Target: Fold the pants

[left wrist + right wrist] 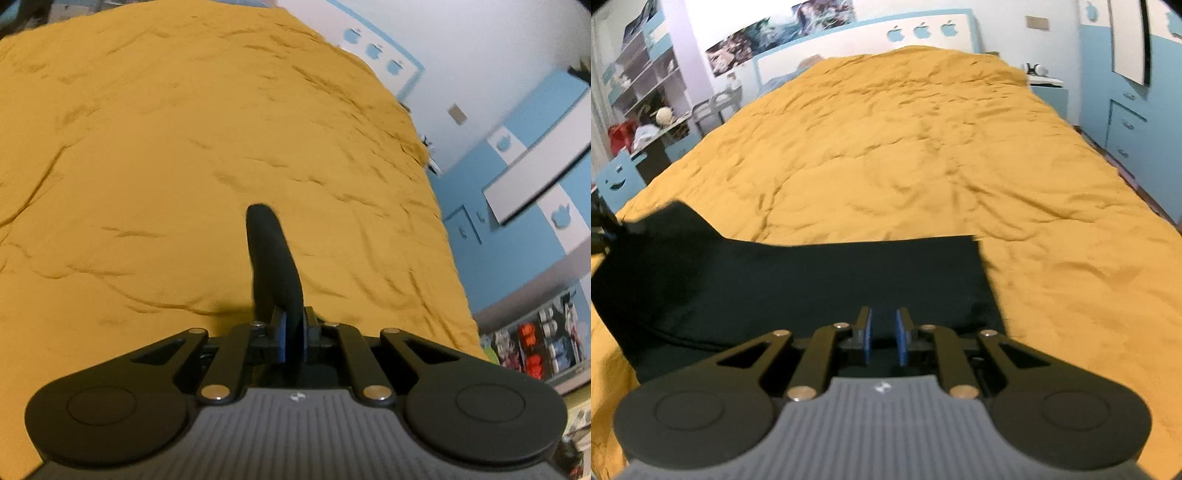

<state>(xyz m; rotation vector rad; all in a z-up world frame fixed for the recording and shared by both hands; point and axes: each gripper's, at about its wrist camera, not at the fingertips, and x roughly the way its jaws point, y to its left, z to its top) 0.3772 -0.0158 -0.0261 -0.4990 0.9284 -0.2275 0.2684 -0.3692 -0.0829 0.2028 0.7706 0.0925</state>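
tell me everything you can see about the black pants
The black pants are a plain dark, matte fabric, spread mostly flat on the mustard bedspread near its front edge. Their far edge runs straight; the left end rises into a lifted corner. In the left wrist view a rounded fold of them stands up, pinched in the left gripper. The right gripper holds cloth between its narrowly parted blue pads.

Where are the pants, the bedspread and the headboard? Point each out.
pants [798,280]: right wrist view, middle of the flat dark cloth.
bedspread [923,147]: right wrist view, bare wrinkled yellow middle.
headboard [849,40]: right wrist view, white panel.
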